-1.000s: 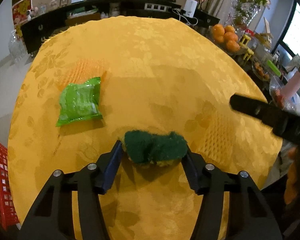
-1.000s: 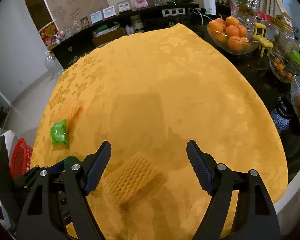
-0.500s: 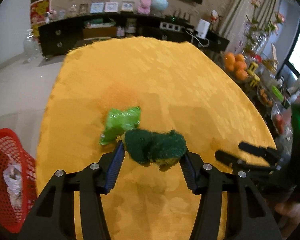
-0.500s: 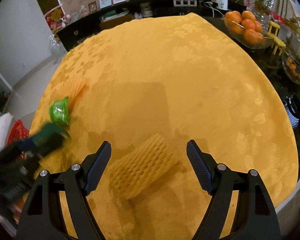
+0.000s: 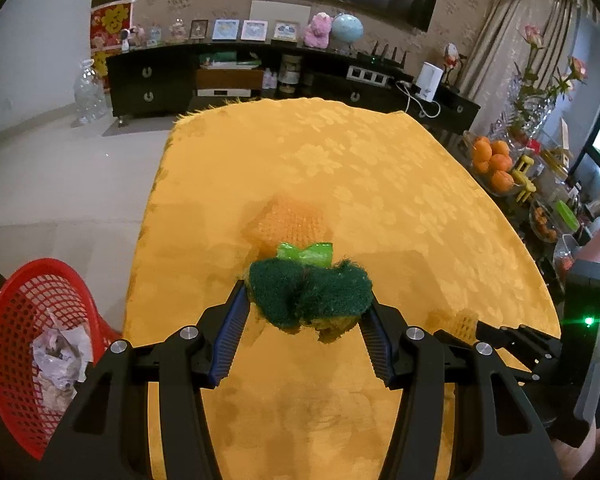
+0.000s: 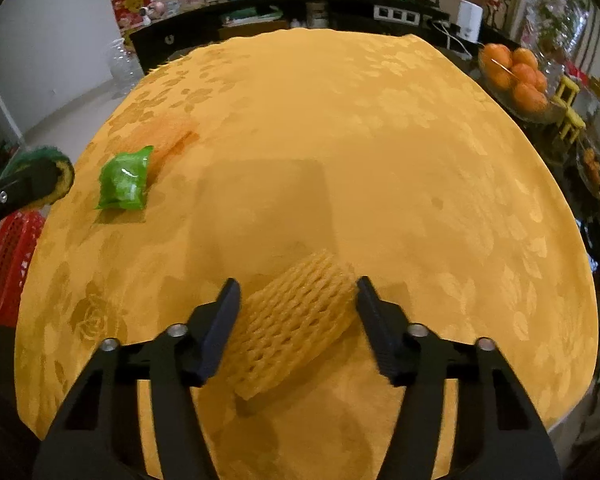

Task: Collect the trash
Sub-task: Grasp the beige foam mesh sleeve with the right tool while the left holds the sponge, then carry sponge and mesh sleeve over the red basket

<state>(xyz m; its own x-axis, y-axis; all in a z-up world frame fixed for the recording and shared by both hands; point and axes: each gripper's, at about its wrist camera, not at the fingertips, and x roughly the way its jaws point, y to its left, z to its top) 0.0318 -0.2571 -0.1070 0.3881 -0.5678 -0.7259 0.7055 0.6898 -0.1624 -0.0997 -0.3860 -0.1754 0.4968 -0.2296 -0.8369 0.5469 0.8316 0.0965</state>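
A crumpled dark green scouring pad with a yellow sponge underside (image 5: 310,295) is pinched between the pads of the left gripper (image 5: 307,322), lifted clear of the yellow floral tablecloth (image 5: 380,184); the jaws stand about half apart, pressed against both ends of the pad. At twelve o'clock from it, partly hidden behind it, lies a shiny green plastic wrapper (image 5: 305,253), and just beyond that an orange foam fruit net (image 5: 290,222) lies flat on the cloth. Down at eight o'clock, off the table's edge, a red plastic mesh basket (image 5: 18,312) holds crumpled paper (image 5: 60,354).

Over at the table's near right side, a yellow foam mesh fruit sleeve (image 6: 294,322) lies on the cloth between the fingers of the right gripper (image 6: 296,308), whose jaws are closing around it; I cannot tell whether the pads touch it yet. At one o'clock from there, past the table edge, sits a glass bowl of oranges (image 6: 516,76).
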